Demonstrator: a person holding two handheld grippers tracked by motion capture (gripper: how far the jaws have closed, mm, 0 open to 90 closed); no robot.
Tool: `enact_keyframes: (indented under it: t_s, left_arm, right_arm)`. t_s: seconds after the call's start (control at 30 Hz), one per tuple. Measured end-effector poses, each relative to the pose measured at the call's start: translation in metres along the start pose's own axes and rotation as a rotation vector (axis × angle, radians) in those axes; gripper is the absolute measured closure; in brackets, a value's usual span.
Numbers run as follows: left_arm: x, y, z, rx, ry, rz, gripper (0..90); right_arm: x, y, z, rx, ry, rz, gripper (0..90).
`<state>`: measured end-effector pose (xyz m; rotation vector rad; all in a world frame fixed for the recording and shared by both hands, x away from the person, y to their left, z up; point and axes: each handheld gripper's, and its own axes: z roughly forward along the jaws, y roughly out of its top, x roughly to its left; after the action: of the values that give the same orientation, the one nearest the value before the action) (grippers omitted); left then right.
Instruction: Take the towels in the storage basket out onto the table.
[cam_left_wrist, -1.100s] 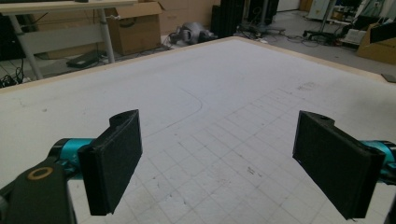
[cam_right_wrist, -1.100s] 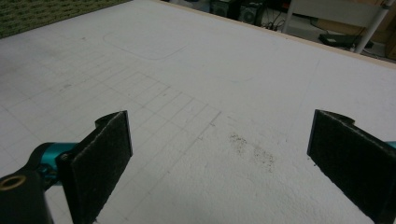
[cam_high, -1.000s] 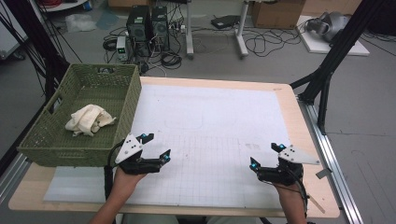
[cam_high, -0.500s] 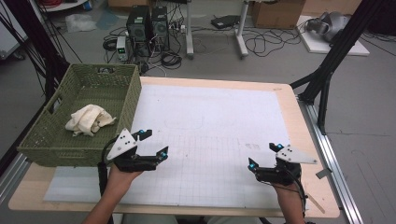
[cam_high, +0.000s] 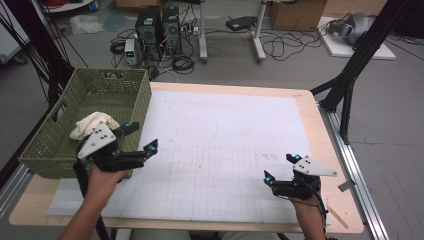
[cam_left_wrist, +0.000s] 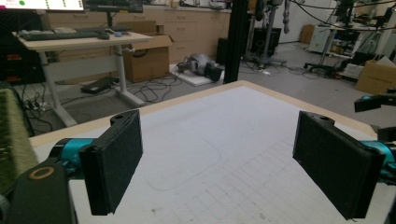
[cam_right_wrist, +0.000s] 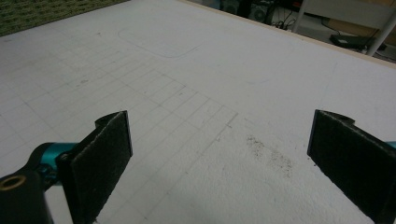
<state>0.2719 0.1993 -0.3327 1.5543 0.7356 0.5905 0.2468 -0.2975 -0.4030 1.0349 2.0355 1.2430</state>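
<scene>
While cloth (cam_high: 92, 123) lies bunched in basket (cam_high: 55, 150) at left tabletop edge, left gripper (cam_high: 141, 137) hovers beside it, jaws wide; right gripper (cam_high: 280, 168) near front edge, wide.

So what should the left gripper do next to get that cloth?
Probably swing the left gripper left over the basket rim and tip it down toward the cream cloth. Its jaws are wide open and hold nothing, and it now hovers at the basket's near right corner, pointing out across the table.
</scene>
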Motion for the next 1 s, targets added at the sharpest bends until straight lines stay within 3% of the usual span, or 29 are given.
enact_keyframes:
  t_s: [0.13,0.17,0.2,0.37,0.4,0.53,0.67,0.87,0.9,0.93,1.0]
  left_arm:
    - [0.024,0.019,-0.018,-0.022,0.036,0.006,16.3]
    - [0.024,0.019,-0.018,-0.022,0.036,0.006,16.3]
    - [0.034,0.024,-0.024,-0.024,0.056,0.005,16.3]
    - [0.062,0.035,-0.038,-0.019,0.112,-0.011,16.3]
    - [0.062,0.035,-0.038,-0.019,0.112,-0.011,16.3]
    - [0.089,0.035,-0.046,-0.014,0.185,-0.038,16.3]
    - [0.102,0.032,-0.048,-0.004,0.213,-0.055,16.3]
    - [0.123,0.026,-0.044,0.049,0.262,-0.060,16.4]
    - [0.131,0.022,-0.042,0.075,0.294,-0.068,16.4]
    - [0.131,0.022,-0.042,0.075,0.294,-0.068,16.5]
    - [0.143,0.017,-0.038,0.121,0.307,-0.080,16.5]
  right_arm:
    - [0.000,-0.001,0.001,0.008,0.007,-0.003,5.6]
    - [0.000,-0.001,0.001,0.010,0.006,-0.001,5.6]
    - [0.000,-0.001,0.002,0.010,0.004,-0.001,5.6]
    - [0.000,-0.001,0.001,0.003,0.003,0.004,5.6]
    - [0.000,-0.001,0.001,0.003,0.003,0.004,5.6]
    - [0.000,-0.001,0.002,0.009,0.002,-0.002,5.6]
    - [0.000,-0.001,0.003,0.011,0.001,-0.003,5.7]
    - [0.000,-0.001,0.003,0.013,0.001,-0.005,5.6]
    - [0.001,-0.002,0.003,0.017,0.002,0.003,5.6]
    - [0.001,-0.002,0.003,0.017,0.001,-0.001,5.6]
    - [0.000,-0.002,0.003,0.014,0.000,-0.003,5.7]
